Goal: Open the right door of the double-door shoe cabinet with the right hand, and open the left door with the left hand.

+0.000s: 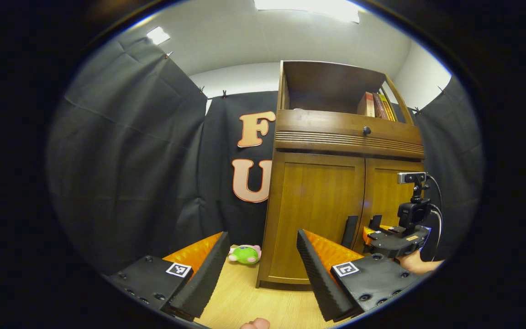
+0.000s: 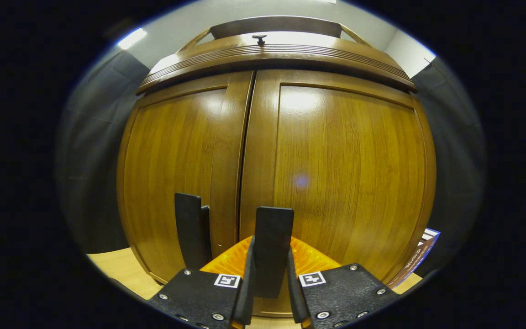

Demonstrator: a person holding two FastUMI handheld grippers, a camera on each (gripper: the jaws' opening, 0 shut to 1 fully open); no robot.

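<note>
The shoe cabinet (image 1: 336, 192) stands on a light wood floor (image 1: 263, 301) against the black booth wall, both doors shut. The left gripper (image 1: 263, 256) hangs back from it, jaws spread wide on nothing. The right gripper (image 1: 363, 228), held by a hand (image 1: 416, 262), is close up at the seam between the left door (image 2: 176, 173) and right door (image 2: 345, 169). Its jaws look parted; whether they touch the door edge I cannot tell. Books (image 1: 377, 106) lean in the open top shelf above a knobbed drawer (image 1: 349, 130). A green plush toy (image 1: 244, 254) lies on the floor just beside the cabinet's left foot.
</note>
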